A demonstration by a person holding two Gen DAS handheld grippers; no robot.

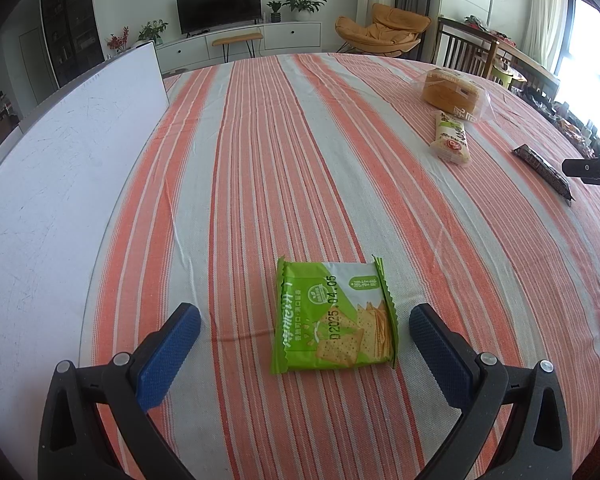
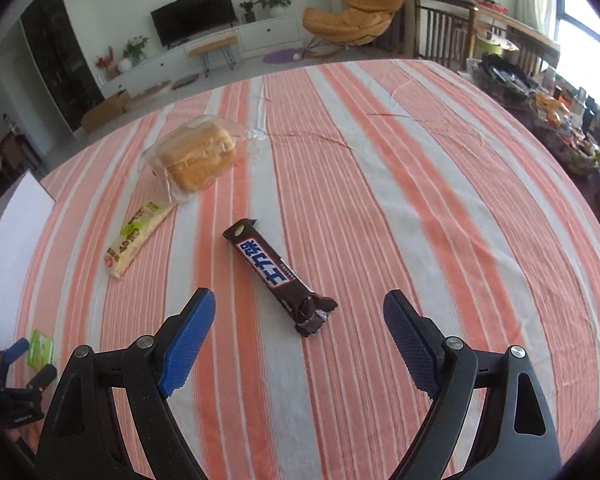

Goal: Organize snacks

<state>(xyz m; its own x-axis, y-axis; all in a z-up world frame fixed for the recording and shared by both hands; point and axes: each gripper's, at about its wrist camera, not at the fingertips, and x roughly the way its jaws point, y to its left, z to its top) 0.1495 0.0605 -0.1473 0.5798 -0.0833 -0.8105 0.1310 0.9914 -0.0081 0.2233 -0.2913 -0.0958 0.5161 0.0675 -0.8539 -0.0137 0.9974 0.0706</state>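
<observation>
A green cracker packet (image 1: 334, 318) lies flat on the striped tablecloth (image 1: 260, 160), just ahead of my left gripper (image 1: 305, 320), which is open with nothing touching its blue pads. My right gripper (image 2: 299, 310) is open too, and a dark brown chocolate bar (image 2: 278, 276) lies slanted on the cloth with its near end between the fingertips, untouched. Farther left lie a cream and green wafer pack (image 2: 138, 232) and a bagged yellow cake (image 2: 198, 158). The wafer pack (image 1: 452, 138), cake (image 1: 450, 88) and chocolate bar (image 1: 544, 172) also show at the right of the left wrist view.
A white board (image 1: 60, 168) covers the table's left side. The left gripper (image 2: 20, 364) and green packet (image 2: 40, 347) appear at the right wrist view's lower left. A cluttered side table (image 2: 560, 120) stands beyond the right edge. Wooden chairs and an orange lounge chair stand behind the table.
</observation>
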